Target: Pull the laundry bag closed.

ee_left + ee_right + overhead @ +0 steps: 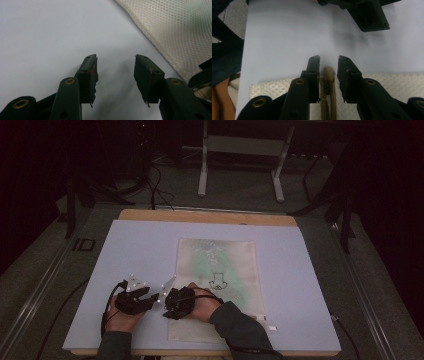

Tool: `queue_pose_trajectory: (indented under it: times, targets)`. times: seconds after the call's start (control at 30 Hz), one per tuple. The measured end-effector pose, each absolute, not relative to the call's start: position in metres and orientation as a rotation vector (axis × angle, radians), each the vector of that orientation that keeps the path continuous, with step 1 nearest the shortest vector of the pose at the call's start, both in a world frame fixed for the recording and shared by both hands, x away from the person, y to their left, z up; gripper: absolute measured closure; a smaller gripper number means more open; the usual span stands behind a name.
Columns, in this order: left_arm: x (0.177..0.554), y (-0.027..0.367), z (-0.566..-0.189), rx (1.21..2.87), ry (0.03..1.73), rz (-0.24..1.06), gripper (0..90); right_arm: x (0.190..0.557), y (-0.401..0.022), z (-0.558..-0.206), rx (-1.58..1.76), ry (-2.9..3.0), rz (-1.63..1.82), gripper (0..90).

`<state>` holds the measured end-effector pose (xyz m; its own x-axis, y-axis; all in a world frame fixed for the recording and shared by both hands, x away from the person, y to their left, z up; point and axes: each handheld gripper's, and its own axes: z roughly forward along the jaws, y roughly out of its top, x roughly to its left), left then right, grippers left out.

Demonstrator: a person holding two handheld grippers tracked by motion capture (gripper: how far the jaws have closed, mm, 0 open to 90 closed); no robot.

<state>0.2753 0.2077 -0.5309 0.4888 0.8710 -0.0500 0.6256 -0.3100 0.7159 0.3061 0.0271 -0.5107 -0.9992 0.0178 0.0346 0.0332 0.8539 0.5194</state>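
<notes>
A tan zipper pull (327, 73) sits between the right hand-held gripper (328, 66) jaws.

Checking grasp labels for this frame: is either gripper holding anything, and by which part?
Right gripper straddles the tan zipper pull of the white mesh bag; pad contact cannot be told. Left gripper is open, holding nothing.

Dim room, most light falling on a pale lavender tabletop (140, 250) that is sitting on a wooden board (205, 216) showing along the far edge. Grey carpet floor (240, 195) is stretching behind it. A white metal stand (202, 175) is standing at the back, black cables (155, 185) trailing across the floor, dark curtains (30, 180) closing in both sides.
</notes>
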Motion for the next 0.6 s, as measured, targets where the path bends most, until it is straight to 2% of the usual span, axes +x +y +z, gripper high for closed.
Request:
queue_pose_trajectory:
  times: [0.27, 0.6]
  targets:
    - [0.275, 0.208, -0.531, 2.049, 1.228, 0.458, 52.6, 0.302, 0.035, -0.513, -0.045, -3.047, -0.783, 80.5]
    - [0.275, 0.208, -0.531, 2.051, 1.228, 0.459, 52.6, 0.303, 0.027, -0.504, -0.058, -2.996, -0.886, 80.9]
